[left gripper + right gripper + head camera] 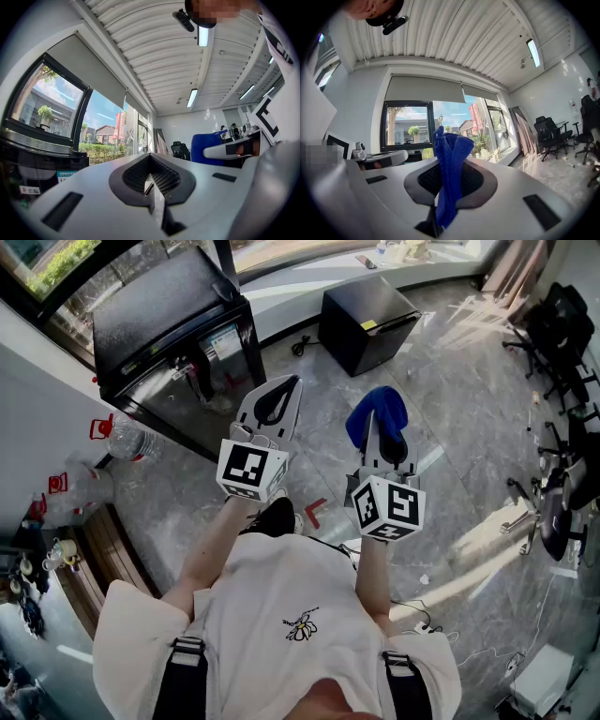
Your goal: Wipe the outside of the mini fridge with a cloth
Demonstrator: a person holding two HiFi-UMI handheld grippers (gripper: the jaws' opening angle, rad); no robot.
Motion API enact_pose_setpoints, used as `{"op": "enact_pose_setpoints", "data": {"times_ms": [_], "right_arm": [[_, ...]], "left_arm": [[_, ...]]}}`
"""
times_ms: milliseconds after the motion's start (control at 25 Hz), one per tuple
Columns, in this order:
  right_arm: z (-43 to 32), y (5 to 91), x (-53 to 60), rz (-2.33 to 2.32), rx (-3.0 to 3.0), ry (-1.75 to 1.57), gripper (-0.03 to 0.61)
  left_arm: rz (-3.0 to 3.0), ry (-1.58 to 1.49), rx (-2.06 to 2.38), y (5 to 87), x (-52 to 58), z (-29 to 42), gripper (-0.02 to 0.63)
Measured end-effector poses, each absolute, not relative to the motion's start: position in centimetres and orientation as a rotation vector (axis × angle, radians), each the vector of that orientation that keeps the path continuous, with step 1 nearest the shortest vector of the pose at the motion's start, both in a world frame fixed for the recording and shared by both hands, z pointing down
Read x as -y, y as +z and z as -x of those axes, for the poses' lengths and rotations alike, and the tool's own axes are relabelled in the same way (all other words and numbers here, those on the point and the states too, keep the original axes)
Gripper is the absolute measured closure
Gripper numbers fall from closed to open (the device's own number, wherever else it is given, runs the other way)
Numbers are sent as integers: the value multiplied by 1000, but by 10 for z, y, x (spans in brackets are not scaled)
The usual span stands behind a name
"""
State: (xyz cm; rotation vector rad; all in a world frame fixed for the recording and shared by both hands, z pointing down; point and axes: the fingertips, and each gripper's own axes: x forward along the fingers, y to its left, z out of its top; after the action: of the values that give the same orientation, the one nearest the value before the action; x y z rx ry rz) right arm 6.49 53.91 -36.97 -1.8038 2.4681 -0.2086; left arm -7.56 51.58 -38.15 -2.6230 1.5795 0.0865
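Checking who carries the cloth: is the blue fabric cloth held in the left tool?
No, the blue fabric cloth is pinched in the right tool; the left tool is shut on nothing.

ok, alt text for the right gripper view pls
The right gripper is shut on a blue cloth, which stands up bunched between its jaws. Behind it are a window with the blind part-way down and black office chairs on a pale floor at the right.
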Motion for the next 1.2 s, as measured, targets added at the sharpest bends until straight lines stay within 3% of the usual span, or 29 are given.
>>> {"op": "enact_pose_setpoints", "data": {"times_ms": [360,1200], "right_arm": [[-78,-358,-487,1853,-2481,-189,514],[-76,-366,-247,1892,-2514,-157,514]], "left_arm": [[2619,141,-1555,-376,-454,63,611],[2635,219,-1629,-377,-207,76,611]]}}
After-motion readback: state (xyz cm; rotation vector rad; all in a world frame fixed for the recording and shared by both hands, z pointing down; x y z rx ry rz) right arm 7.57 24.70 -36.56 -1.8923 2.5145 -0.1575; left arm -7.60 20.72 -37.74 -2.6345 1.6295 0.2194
